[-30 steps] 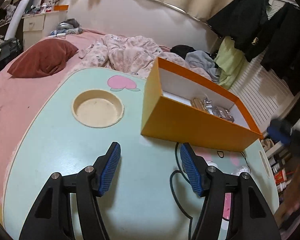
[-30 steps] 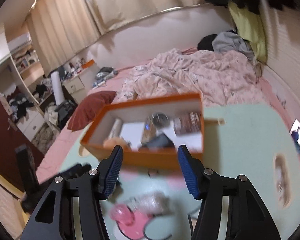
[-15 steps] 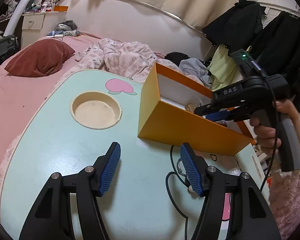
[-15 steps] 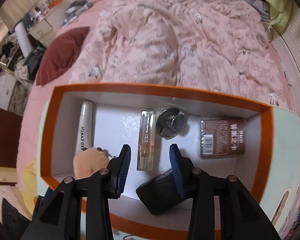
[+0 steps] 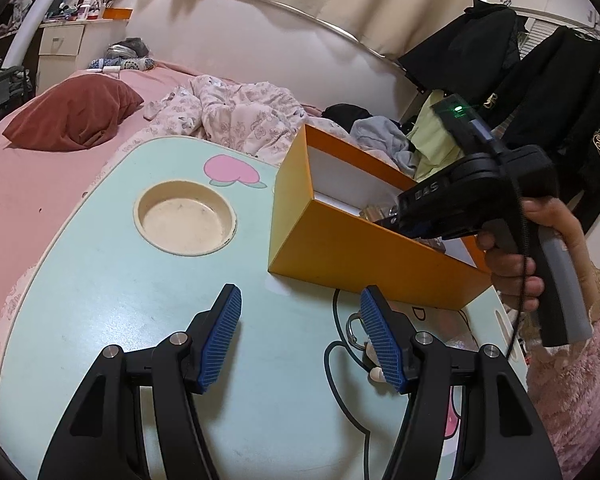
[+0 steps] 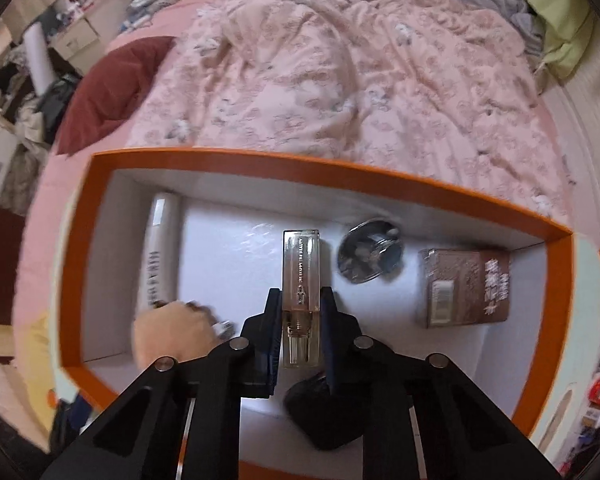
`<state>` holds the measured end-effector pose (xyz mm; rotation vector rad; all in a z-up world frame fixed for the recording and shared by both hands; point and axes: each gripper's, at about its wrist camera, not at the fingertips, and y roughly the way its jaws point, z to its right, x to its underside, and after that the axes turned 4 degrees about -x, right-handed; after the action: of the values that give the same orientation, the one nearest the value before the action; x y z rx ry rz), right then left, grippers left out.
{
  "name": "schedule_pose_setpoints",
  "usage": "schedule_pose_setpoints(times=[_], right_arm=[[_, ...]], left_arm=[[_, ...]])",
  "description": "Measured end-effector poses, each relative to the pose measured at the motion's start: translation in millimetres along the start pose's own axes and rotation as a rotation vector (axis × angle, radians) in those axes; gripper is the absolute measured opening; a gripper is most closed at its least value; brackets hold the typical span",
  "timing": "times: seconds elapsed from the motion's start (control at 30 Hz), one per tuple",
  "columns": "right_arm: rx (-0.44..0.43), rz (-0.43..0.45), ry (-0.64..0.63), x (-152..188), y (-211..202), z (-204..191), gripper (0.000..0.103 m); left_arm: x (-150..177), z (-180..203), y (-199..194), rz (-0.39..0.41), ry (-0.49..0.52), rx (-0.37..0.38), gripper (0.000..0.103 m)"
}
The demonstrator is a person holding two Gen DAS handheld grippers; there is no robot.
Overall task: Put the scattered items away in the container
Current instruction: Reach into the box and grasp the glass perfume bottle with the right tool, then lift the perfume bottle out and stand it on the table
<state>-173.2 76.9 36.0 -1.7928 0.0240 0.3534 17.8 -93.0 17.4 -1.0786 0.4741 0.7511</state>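
A: From the left wrist view, what do you see?

B: The left hand-held gripper (image 5: 300, 336) stands open over the pale green bench (image 5: 100, 300), nothing between its blue pads. The orange box (image 5: 360, 256) sits on the bench just beyond it, and a dark cable (image 5: 332, 364) lies between the box and the gripper. To the right of the box a hand (image 5: 536, 256) holds the right hand-held gripper (image 5: 384, 221), whose tip dips inside the box.

A: And the right wrist view?

B: It looks down into the same box (image 6: 562, 280). The right hand-held gripper (image 6: 300, 320) is clamped on a clear rectangular bottle (image 6: 301, 280) in the middle of the box. Left of the bottle lie a white tube (image 6: 160, 248) and a tan round puff (image 6: 172, 332). Right of it are a silvery round piece (image 6: 370, 256) and a brown carton (image 6: 466, 286). A black pouch (image 6: 324, 416) lies just below the bottle, partly hidden by the fingers.
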Motion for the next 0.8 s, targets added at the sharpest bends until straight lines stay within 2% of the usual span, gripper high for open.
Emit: schedule_pose_setpoints(times=[0.17,0.27,0.37,0.5,0.57,0.67,0.8], right_arm=[[-0.090,0.105,-0.017,16.1,-49.5,-3.5,0.017],[-0.143,0.184,-0.049,46.2,-88.6,1.2,0.017],[-0.131,0.236,-0.053,81.7,-108.6,13.5,0.017],[-0.169,0.194,-0.023,128.0,-100.4,39.2,0.017],[-0.135,0.169,-0.011,145.6,-87.4,49.3,0.017],[-0.089,0.140,0.021,159.1,-67.8,62.3,0.017],[-0.066,0.116,0.037,158.2,-48.2,66.3,0.017]], left_arm=[[0.7,-1.0,-1.1,0.000,-0.011,-0.002,0.063],[1.1,-1.7,-1.2,-0.003,-0.016,0.000,0.063],[0.9,-1.6,-0.1,-0.006,-0.016,-0.002,0.063],[1.1,-1.8,0.9,-0.012,-0.015,-0.006,0.063],[1.0,-2.0,1.4,-0.013,-0.015,-0.009,0.063],[0.9,-2.2,2.4,-0.017,-0.014,-0.012,0.063],[1.6,-2.6,2.6,-0.019,-0.012,-0.027,0.063]])
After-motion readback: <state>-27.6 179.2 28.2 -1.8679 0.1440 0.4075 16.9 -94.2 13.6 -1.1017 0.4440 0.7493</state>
